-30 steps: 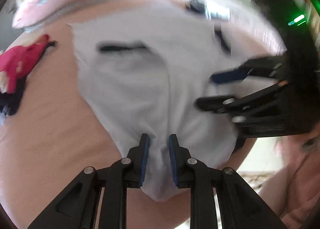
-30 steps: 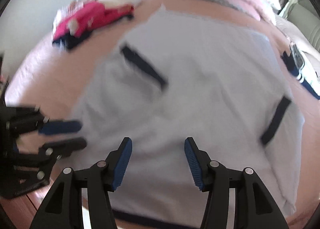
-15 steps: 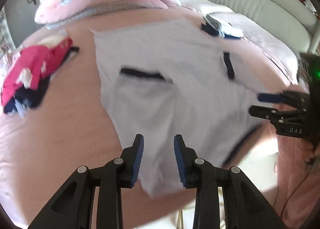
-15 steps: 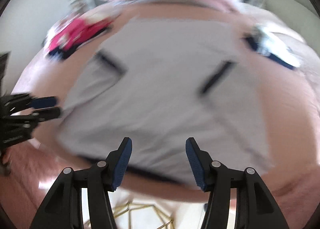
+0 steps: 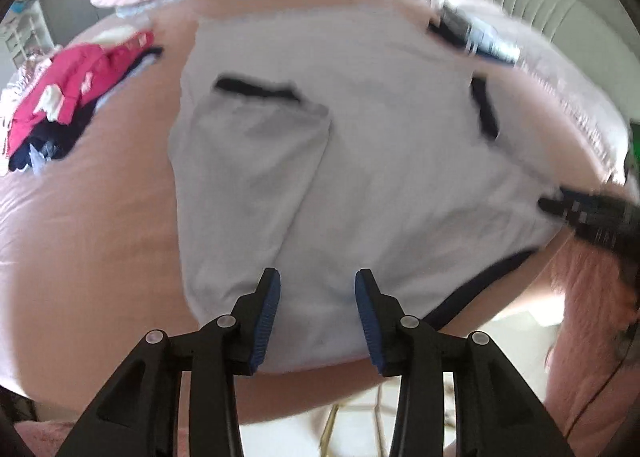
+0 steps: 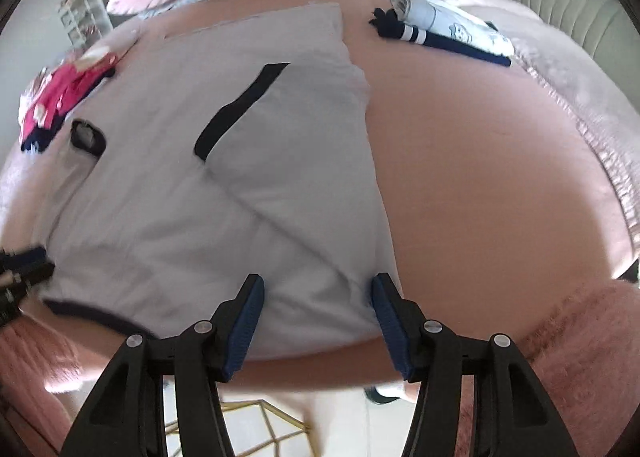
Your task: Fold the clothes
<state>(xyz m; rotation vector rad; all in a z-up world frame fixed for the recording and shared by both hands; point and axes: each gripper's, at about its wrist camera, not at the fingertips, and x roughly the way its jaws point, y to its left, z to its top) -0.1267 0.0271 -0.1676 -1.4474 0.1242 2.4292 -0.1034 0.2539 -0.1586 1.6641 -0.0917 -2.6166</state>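
Grey cloth fills both views: a pale grey shirt (image 5: 360, 129) with dark trim lies spread flat on the pink bed (image 5: 80, 257), both sleeves turned in over the body so their dark cuffs sit on top.

Left wrist view: the left gripper (image 5: 318, 317) hangs just over the near hem, jaws set well apart with nothing between them, the cloth lying flat under the gap. The shirt runs away from it, long axis near to far, with the left folded sleeve (image 5: 248, 161) just ahead and to the left. The right gripper (image 5: 560, 205) shows blurred at the shirt's right edge. A red and navy heap (image 5: 68, 97) lies well apart at the far left.

Right wrist view: the right gripper (image 6: 318, 321) is likewise wide open and holding nothing, poised at the shirt's (image 6: 180, 185) near right corner, where the right folded sleeve (image 6: 304, 145) ends at the hem. The left gripper (image 6: 24, 261) peeps in at the near left edge. A striped navy and white garment (image 6: 444, 33) lies far right, apart.

Each gripper is nearest its own end of the hem, so I judge any further fold would carry that hem away towards the far collar end.
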